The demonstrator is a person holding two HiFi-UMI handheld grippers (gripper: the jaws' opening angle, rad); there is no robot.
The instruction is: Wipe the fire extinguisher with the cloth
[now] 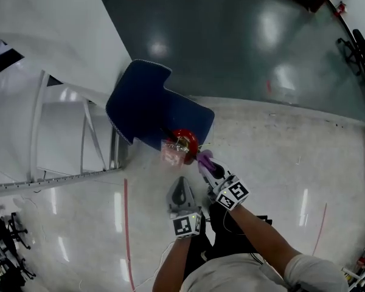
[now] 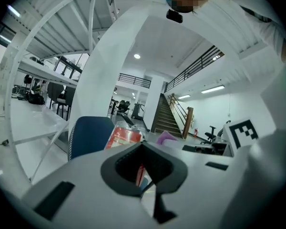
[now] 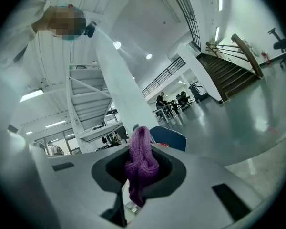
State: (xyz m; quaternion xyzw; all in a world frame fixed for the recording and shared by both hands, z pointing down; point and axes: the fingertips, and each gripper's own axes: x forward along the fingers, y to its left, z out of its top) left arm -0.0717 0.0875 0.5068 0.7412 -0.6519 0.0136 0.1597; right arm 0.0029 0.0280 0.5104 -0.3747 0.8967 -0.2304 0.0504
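Observation:
A red fire extinguisher stands on the floor, seen from above, with a clear wrapped tag at its left. It also shows ahead in the left gripper view as the red extinguisher. My right gripper is shut on a purple knitted cloth, which sits just right of the extinguisher's top. The purple cloth bunches up between the jaws of the right gripper. My left gripper is shut and holds nothing, a little short of the extinguisher. In its own view the left gripper points at the extinguisher.
A blue chair stands right behind the extinguisher, seen also as the blue chair. A white steel frame and a white sloped panel rise at the left. A red floor line runs beside my left arm. Office chairs are far right.

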